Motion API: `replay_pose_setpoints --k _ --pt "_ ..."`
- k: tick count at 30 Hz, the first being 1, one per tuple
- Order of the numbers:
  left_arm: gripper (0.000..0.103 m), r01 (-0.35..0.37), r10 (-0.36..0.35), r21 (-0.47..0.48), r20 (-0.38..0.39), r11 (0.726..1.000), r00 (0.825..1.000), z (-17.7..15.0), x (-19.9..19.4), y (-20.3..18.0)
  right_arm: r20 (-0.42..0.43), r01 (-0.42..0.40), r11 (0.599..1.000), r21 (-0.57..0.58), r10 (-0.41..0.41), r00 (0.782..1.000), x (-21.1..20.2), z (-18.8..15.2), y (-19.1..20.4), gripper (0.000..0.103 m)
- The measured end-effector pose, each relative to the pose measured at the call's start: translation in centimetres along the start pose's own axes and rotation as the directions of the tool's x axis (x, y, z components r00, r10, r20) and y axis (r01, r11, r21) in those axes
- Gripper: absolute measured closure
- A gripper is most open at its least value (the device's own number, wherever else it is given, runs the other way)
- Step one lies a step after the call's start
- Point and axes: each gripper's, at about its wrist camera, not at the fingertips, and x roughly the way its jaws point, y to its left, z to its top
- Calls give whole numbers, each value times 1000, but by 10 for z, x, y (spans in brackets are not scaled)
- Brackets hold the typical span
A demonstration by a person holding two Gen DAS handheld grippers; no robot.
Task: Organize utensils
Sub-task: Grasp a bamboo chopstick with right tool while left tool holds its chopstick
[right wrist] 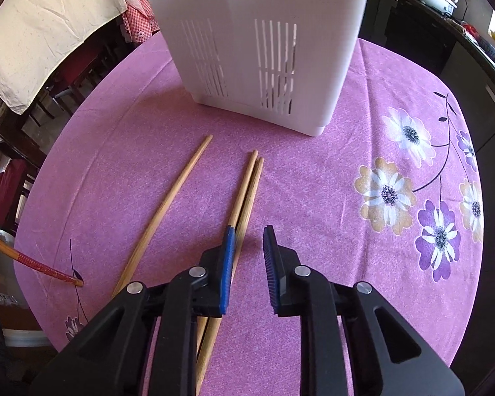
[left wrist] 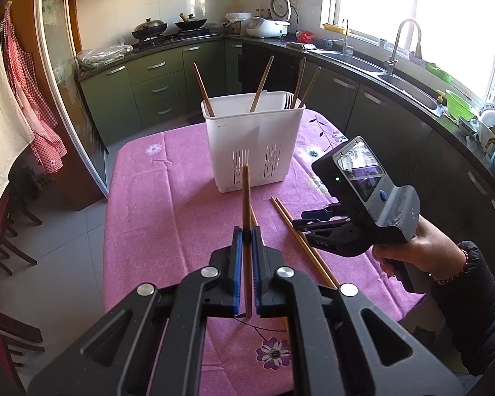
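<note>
Chopstick [left wrist: 246, 198] stands clamped upright between left gripper [left wrist: 246, 241] pads, short of the white utensil holder [left wrist: 254, 142]; right gripper [right wrist: 249, 247], fingers apart and empty, hovers over paired chopsticks [right wrist: 247, 191], which it likely must straddle next.

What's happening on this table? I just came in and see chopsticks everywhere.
A person is sorting chopsticks into the white caddy, which already holds several. The left gripper is shut on one chopstick. The right gripper is low over the pink tablecloth, fingers apart beside a loose pair; another chopstick lies alongside.
</note>
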Motion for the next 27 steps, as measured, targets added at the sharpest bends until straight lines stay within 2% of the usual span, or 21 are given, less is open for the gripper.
replay_pose_setpoints --k 8,11,17,22,27 --pt "97 -1 1 2 -1 1000 1000 -1 -1 0 -12 25 1000 -19 -25 1000 9 11 16 84" --pt "97 -1 1 3 -1 1000 1000 -1 -1 1 -11 52 999 -5 -53 999 8 13 10 84" --pt "97 0 0 0 -4 1000 1000 -1 0 2 -9 44 999 -3 -44 999 8 8 8 84" --pt "97 -1 1 7 -7 1000 1000 -1 0 2 -26 61 997 -44 -62 998 16 11 22 84" --pt "97 3 -3 9 -6 1000 1000 -1 0 1 -25 63 998 -31 -64 998 21 14 26 84"
